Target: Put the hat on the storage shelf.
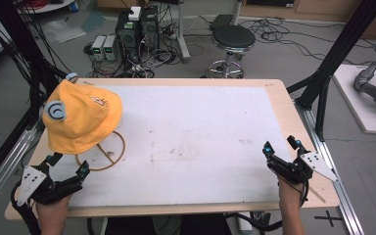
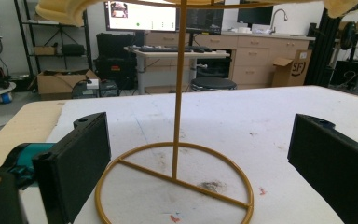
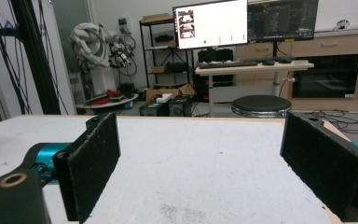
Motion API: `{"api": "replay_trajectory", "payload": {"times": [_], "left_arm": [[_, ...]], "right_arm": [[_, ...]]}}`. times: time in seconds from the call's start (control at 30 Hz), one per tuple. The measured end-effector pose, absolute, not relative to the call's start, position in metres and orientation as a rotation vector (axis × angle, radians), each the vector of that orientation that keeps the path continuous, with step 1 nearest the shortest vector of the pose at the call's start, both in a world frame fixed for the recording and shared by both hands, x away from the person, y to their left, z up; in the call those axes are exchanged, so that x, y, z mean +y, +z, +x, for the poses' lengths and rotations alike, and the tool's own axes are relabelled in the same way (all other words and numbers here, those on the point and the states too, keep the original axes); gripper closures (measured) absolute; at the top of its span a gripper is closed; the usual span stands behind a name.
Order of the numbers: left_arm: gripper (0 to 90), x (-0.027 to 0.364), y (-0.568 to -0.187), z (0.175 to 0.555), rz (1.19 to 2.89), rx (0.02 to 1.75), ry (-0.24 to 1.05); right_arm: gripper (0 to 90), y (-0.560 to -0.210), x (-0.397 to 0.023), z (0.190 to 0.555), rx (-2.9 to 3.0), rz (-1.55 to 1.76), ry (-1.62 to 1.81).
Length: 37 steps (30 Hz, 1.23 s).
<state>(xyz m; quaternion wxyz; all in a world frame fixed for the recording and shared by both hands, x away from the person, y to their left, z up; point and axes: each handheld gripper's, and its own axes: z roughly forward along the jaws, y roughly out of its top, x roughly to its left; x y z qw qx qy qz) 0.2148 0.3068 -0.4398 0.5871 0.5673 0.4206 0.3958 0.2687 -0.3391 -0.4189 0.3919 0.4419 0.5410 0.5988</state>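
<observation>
A yellow cap [image 1: 81, 116] with a grey round badge hangs on a gold wire stand [image 1: 108, 155] at the table's left; its ring base [image 2: 177, 177] and upright rod [image 2: 180, 88] show in the left gripper view, the cap's rim [image 2: 60, 10] overhead. My left gripper [image 1: 69, 165] sits open just in front of the stand's base, nothing between its jaws. My right gripper [image 1: 282, 146] rests open near the table's right front edge, holding nothing, with bare white tabletop [image 3: 191, 158] ahead of it.
The white table surface [image 1: 196, 137] has a wooden border. Black frame posts [image 1: 335, 54] stand at the right and left. Beyond the far edge are a round stool [image 1: 232, 39], computer boxes [image 1: 137, 29] and floor cables.
</observation>
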Motion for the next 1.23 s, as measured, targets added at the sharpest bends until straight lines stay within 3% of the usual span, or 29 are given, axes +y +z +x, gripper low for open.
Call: {"api": "replay_trajectory", "payload": {"times": [1.23], "left_arm": [[6.2,0.3064,-0.4414,0.2162,1.333,0.969,0.904]], "right_arm": [[11.7,-0.4238,-0.3357,0.2716,1.376,1.107,1.526]]}}
